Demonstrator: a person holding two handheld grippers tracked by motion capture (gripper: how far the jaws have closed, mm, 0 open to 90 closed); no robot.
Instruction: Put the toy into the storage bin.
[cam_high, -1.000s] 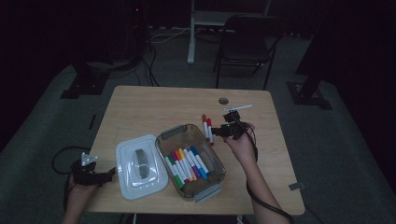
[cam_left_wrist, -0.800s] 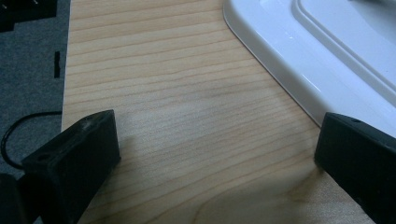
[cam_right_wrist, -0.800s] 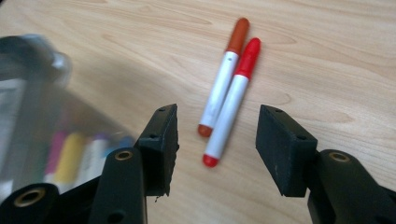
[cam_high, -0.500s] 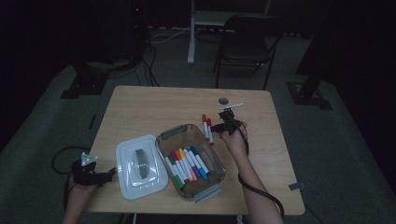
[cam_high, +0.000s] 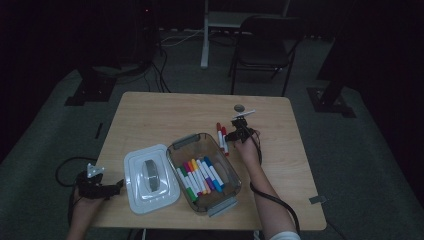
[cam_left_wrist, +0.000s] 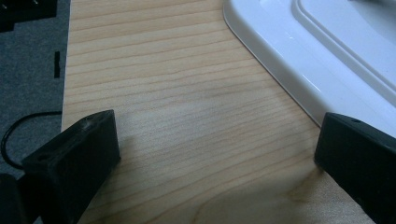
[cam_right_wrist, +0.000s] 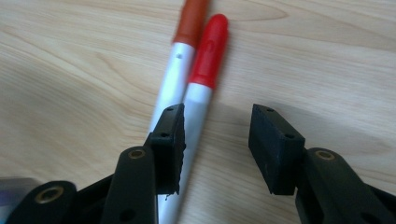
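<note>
Two red-capped markers (cam_right_wrist: 196, 88) lie touching on the tabletop (cam_high: 165, 117); right tongs (cam_right_wrist: 217, 140), just closing, straddle one unclamped; left tongs (cam_left_wrist: 215, 154) gape.

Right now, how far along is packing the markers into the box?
Most markers already lie in the clear box. In hand: the right claw, its jaws just closing, straddles the red marker on the table, not gripping yet. Left: both loose markers, then the white lid.
</note>
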